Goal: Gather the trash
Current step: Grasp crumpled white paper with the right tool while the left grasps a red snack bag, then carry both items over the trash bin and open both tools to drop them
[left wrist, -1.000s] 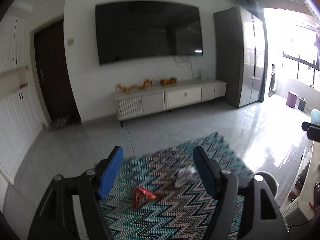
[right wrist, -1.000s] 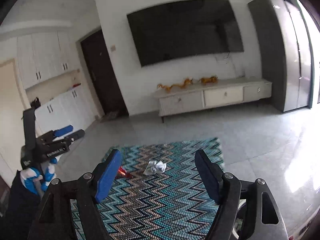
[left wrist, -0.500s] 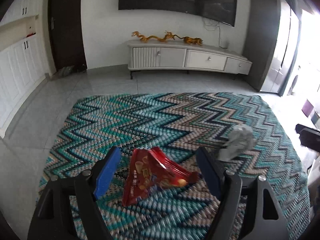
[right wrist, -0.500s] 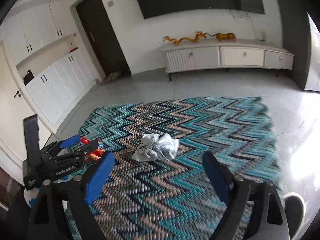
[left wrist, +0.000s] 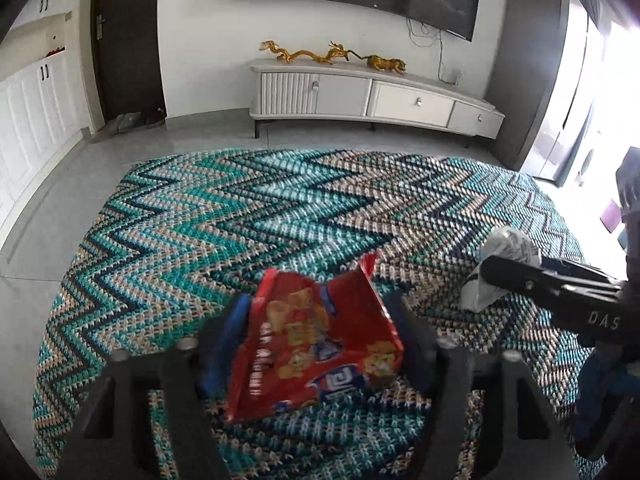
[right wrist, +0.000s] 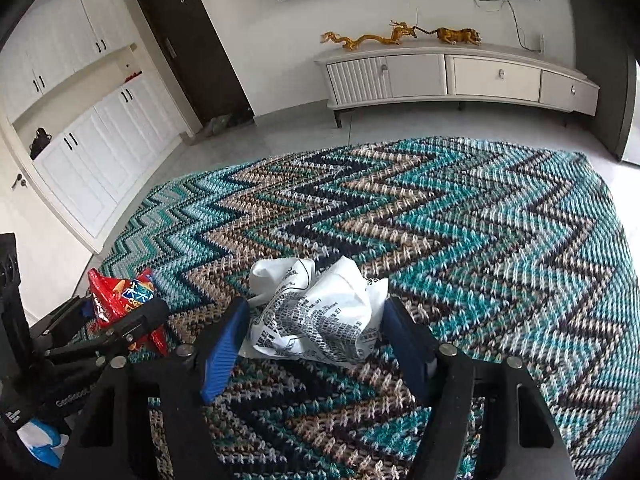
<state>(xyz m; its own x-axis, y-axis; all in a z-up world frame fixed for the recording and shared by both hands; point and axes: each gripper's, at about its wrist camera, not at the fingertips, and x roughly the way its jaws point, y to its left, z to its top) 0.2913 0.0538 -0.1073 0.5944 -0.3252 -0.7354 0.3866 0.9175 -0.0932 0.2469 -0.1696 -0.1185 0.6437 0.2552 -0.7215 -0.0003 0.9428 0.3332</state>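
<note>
A red snack wrapper (left wrist: 316,340) lies on the zigzag rug (left wrist: 280,216) between the fingers of my left gripper (left wrist: 320,344), which is open around it and low over the rug. A crumpled white printed bag (right wrist: 316,312) lies between the fingers of my right gripper (right wrist: 316,340), also open around it. In the right wrist view the wrapper (right wrist: 120,296) and my left gripper (right wrist: 116,332) show at the left. In the left wrist view the white bag (left wrist: 500,264) and my right gripper (left wrist: 556,292) show at the right.
A white TV cabinet (left wrist: 372,96) with golden dragon figures (left wrist: 332,56) stands at the far wall under a wall TV. White cupboards (right wrist: 80,160) and a dark door (right wrist: 192,40) are at the left. Grey tile floor surrounds the rug.
Both grippers have dropped and moved forward to the rug. The wrapper now sits between the left fingers and the white bag between the right fingers. Both pairs of fingers have narrowed somewhat.
</note>
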